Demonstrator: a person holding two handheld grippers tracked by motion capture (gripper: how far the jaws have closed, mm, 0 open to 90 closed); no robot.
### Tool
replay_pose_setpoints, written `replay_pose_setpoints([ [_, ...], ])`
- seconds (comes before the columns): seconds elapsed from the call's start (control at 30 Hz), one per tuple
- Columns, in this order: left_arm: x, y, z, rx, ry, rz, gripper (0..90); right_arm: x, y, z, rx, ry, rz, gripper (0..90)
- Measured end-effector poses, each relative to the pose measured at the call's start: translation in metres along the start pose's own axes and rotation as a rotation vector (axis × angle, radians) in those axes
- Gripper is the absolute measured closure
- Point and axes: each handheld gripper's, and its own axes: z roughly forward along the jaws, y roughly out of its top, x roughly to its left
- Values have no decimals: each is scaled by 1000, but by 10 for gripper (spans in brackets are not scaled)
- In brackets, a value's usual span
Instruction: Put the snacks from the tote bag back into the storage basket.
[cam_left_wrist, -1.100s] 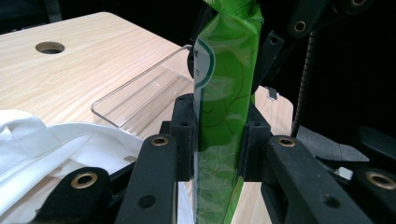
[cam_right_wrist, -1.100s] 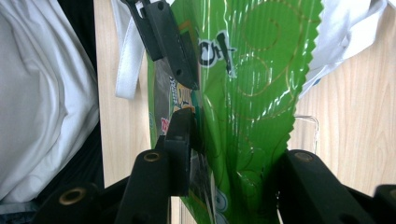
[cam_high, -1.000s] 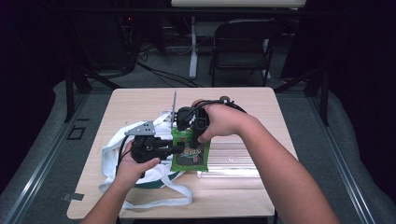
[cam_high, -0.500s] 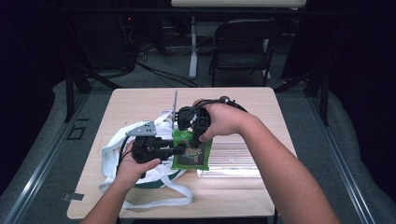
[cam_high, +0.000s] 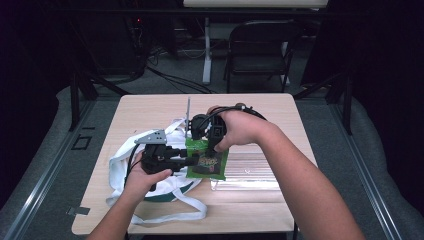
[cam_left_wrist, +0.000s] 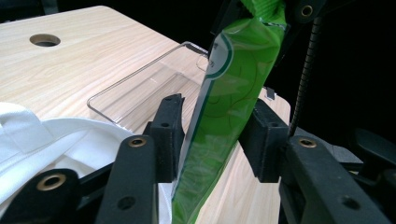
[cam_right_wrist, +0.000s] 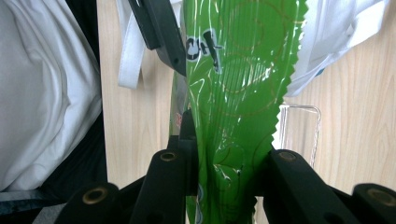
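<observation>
1. Nearest the person, beside the clear tray (cam_high: 250, 172), a white tote bag (cam_high: 120, 167) lies on the wooden table (cam_high: 150, 107).
2. Just left of the tray, the left gripper (cam_left_wrist: 217, 133) has just been opening; its pads flank the green snack packet (cam_high: 207, 161) without pressing.
3. Above the tray's left end, the right gripper (cam_right_wrist: 229, 165) stays clamped on the packet's serrated edge.

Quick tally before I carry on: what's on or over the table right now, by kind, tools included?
Green snack packet: 1
White cloth bag: 1
Clear plastic tray: 1
Hand-held tools: 2, the left tool with the packet between its jaws, the right tool shut on the packet
Total: 5
</observation>
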Motion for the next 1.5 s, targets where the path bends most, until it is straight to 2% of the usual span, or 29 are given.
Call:
replay_pose_setpoints([
  [0.23, 1, 0, -1, -5, -1, -6, 565, -3, -5, -2, 5, -15, 9, 749],
  [0.77, 6, -2, -2, -4, 7, -24, 562, -7, -20, -7, 15, -46, 34, 749],
  [1.1, 9, -3, -4, -16, 15, -37, 559, -10, -36, -12, 17, -73, 60, 748],
  [1.2, 11, -3, -5, -17, 6, -52, 555, -11, -41, -15, 23, -79, 67, 748],
  [1.5, 15, -5, -6, -21, 22, -65, 555, -13, -58, -18, 28, -97, 93, 748],
])
